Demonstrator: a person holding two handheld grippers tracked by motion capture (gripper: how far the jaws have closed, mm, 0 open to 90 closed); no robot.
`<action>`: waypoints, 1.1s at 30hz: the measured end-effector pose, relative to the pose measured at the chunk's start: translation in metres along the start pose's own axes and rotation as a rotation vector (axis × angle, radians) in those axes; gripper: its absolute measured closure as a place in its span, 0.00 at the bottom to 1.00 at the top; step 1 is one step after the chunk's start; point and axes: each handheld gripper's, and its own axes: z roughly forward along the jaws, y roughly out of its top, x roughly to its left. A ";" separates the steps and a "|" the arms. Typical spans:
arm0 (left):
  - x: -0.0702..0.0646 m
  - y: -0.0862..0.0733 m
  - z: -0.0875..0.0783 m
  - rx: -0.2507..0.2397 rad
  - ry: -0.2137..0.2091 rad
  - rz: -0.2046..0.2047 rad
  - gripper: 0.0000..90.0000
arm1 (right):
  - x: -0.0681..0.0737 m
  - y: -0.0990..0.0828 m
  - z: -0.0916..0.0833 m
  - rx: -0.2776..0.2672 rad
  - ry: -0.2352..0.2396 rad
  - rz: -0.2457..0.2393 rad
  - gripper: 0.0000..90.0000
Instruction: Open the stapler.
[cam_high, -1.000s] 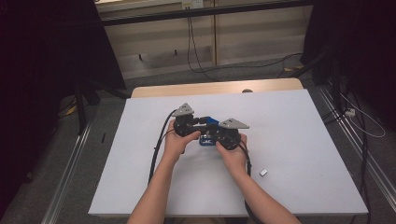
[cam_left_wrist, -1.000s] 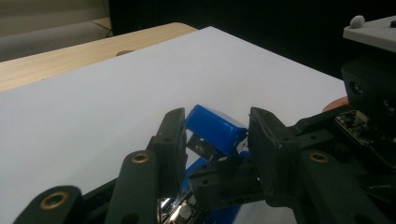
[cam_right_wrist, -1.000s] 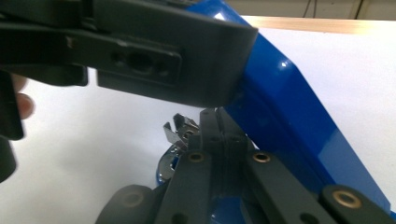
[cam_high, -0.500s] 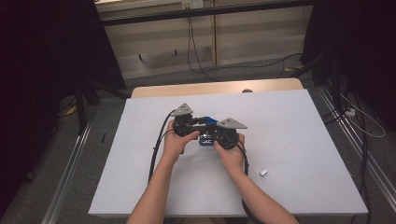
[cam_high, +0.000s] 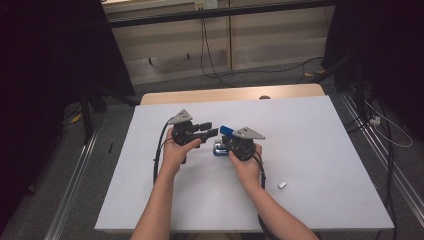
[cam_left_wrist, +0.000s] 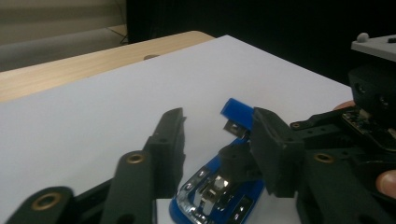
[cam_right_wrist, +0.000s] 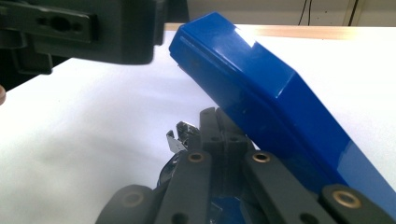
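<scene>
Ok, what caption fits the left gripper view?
Open left gripper by a blue stapler on the white table.

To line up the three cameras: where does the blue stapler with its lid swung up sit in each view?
High view: blue stapler at table centre, between the two grippers.
Left gripper view: low centre-right, beyond the open jaws, metal tray exposed.
Right gripper view: blue lid slanting from top centre to lower right.
Shared landmark: the table's wooden far edge.

Blue stapler (cam_high: 220, 145) on the white tabletop (cam_high: 310, 150), lid (cam_right_wrist: 261, 93) hinged open and tilted upward, metal staple channel (cam_left_wrist: 210, 189) exposed
</scene>
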 end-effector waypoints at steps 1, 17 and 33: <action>0.000 -0.001 0.000 0.014 0.008 0.005 0.73 | 0.000 0.000 0.000 0.003 -0.001 -0.006 1.00; -0.009 -0.019 0.027 0.173 -0.009 0.072 1.00 | 0.001 0.001 -0.001 0.008 -0.011 -0.020 1.00; -0.012 -0.026 0.035 0.212 0.031 0.110 1.00 | 0.001 0.008 -0.009 -0.003 -0.063 -0.025 1.00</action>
